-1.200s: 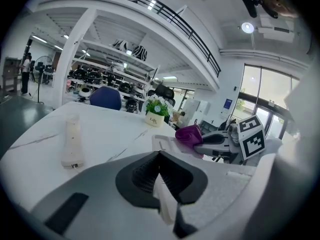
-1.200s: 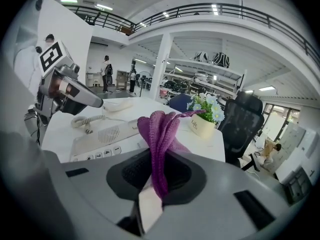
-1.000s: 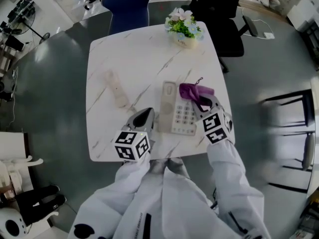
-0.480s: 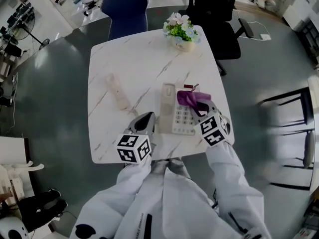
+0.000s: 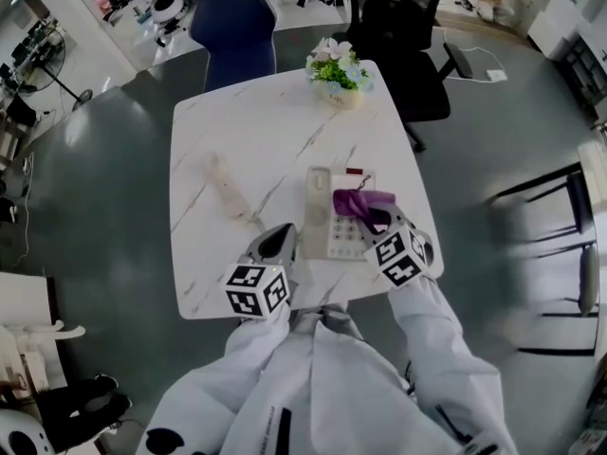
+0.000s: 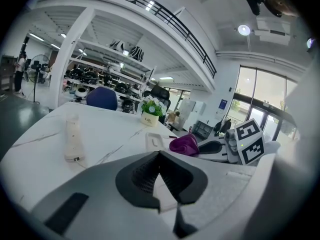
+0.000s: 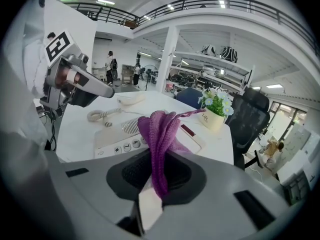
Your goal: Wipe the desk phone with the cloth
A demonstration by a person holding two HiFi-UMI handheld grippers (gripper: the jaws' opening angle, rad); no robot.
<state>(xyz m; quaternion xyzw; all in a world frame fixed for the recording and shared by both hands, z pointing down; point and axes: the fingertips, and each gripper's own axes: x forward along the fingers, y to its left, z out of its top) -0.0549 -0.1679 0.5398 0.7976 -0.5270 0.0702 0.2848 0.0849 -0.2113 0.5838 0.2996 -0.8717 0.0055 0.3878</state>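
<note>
The beige desk phone point(image 5: 334, 224) lies near the table's front edge, and my right gripper point(image 5: 376, 216) is over its keypad, shut on a purple cloth point(image 5: 360, 201). In the right gripper view the cloth point(image 7: 160, 134) droops from the shut jaws above the phone point(image 7: 122, 134). The handset point(image 5: 226, 186) lies off the phone on the table to the left, joined by a coiled cord point(image 7: 100, 116). My left gripper point(image 5: 279, 229) is shut and empty beside the phone's left edge; its view shows the handset point(image 6: 73, 137) and the cloth point(image 6: 184, 144).
A small pot of flowers point(image 5: 338, 72) stands at the white marble table's point(image 5: 266, 131) far edge. A blue chair point(image 5: 237, 22) and a black office chair point(image 5: 408, 36) stand behind the table. Grey floor surrounds it.
My right gripper has dragged the cloth from the phone's far right corner back toward me over the keypad. The left gripper has stayed beside the phone.
</note>
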